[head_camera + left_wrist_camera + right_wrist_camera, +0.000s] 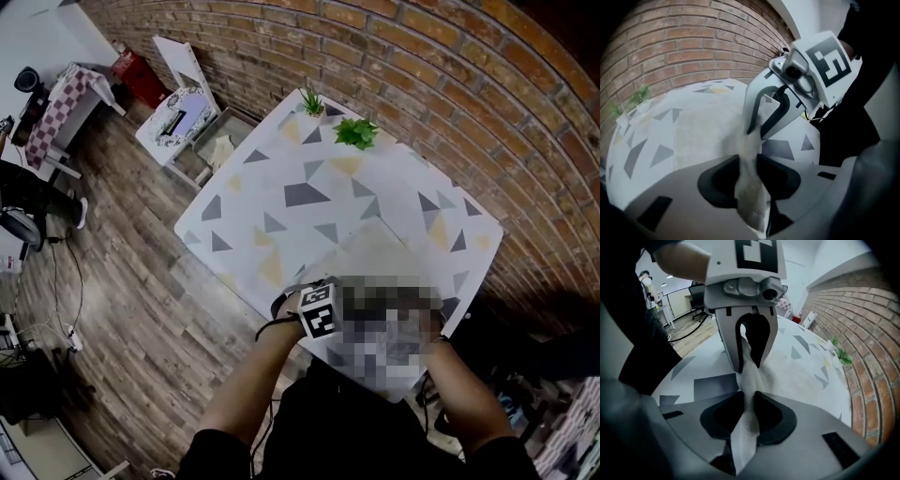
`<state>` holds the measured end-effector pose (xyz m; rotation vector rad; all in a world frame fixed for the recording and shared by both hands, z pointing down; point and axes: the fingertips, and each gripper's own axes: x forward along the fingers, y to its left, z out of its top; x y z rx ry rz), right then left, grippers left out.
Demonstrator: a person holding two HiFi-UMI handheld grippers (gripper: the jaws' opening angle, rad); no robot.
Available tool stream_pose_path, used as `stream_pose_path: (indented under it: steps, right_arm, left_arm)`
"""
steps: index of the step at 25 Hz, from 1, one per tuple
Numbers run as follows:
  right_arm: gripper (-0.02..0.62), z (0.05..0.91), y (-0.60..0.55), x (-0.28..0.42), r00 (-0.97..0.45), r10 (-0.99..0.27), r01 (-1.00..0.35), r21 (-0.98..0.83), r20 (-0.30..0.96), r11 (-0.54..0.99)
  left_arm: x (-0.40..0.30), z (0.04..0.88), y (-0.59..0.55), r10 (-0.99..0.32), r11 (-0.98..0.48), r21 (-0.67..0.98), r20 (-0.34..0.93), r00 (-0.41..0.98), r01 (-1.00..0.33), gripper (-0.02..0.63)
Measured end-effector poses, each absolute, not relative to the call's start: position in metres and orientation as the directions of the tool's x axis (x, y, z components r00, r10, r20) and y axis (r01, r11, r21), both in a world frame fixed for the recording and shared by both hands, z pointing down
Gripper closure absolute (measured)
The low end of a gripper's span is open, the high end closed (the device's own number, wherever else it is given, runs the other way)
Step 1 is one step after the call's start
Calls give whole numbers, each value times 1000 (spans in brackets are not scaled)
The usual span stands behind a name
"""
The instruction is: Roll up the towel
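Observation:
A pale towel (pixel 370 246) lies flat on the near half of the triangle-patterned table (pixel 281 197). Both grippers sit at the table's near edge, facing each other close together. In the head view only the left gripper's marker cube (pixel 319 312) shows; a mosaic patch hides the rest. My left gripper (pixel 749 161) is shut on a bunched fold of the towel (pixel 708 126), with the right gripper (pixel 755 133) just beyond on the same fold. My right gripper (pixel 749 406) is likewise shut on the towel (pixel 787 376), and the left gripper (pixel 746 366) pinches it opposite.
Two small green plants (pixel 356 131) (pixel 312 101) stand at the table's far edge by the brick wall (pixel 441 84). A white folding chair (pixel 178 112) and a red object (pixel 141 75) are on the wooden floor to the left.

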<state>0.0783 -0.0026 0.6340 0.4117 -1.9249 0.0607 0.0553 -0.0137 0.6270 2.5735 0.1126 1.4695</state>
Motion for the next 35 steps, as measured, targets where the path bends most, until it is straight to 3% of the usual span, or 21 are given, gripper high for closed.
stream_pose_path:
  steps: [3,8,13,17,20,24,27,31,33,35]
  right_arm:
    - [518,636,-9,79,-349,-212,-341,87,913,936]
    - [526,635,-18,79,-458,-73,-450,-161,886,878]
    - [530,634,-18,79,-546,65,-471,-370,835,801]
    - [531,628,-5,77,-579,164,-444,-478,798,757]
    - [516,626,-4,83,-546,124,-436,-407,828,802]
    - [420,610,-12,88,-463,-74,-425,-148,883,893]
    - [422,601,-4,81,-426,-181,-377,8,886,926]
    - [423,626,6,77,-343,-226,-289,126,912,949]
    - [506,638,6,80,-320,-214,-290,120,923,949]
    - [523,641,6,80,-340,-169,-338,48,925,940]
  left_arm:
    - [54,624,-16,61,-998,57,872,486,24,416]
    - [57,621,-7,-33,-992,-87,884,467,94,413]
    - [62,630,-10,-56,-991,-104,887,457,80,408]
    - [63,633,-4,61,-997,33,888,455,68,514]
    - [65,631,4,184,-979,201,851,491,18,526]
    - [64,630,1,272,-937,347,797,539,-41,529]
    - [66,628,2,330,-904,425,757,564,-41,529]
    - [64,630,0,345,-904,427,769,538,-31,528]
    - [64,629,-2,296,-935,354,802,519,-14,520]
    - [61,628,-5,221,-968,252,841,494,4,496]
